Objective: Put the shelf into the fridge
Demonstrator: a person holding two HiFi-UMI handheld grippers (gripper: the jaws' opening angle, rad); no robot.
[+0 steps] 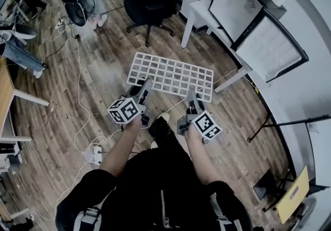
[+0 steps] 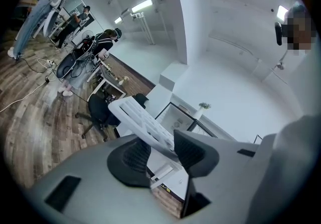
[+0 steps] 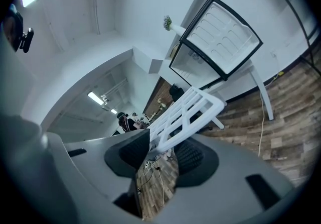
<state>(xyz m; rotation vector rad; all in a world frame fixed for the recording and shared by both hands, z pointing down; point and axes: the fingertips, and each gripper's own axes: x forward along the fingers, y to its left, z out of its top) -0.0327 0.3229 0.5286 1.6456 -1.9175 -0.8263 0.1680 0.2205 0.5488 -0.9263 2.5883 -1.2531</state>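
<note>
We grip the near long edge of the shelf [image 1: 170,75] with the left claw [image 1: 144,90] and right claw [image 1: 192,98] closed on it, probably so it rides level. It hangs above the floor, long axis crosswise, far edge toward the open fridge [image 1: 237,3] on the worktop [image 1: 200,12].

Steeply down from head height; gripper views close along jaws, toward fridge [image 3: 220,34]; shelf [image 1: 170,75] shared throughout.
</note>
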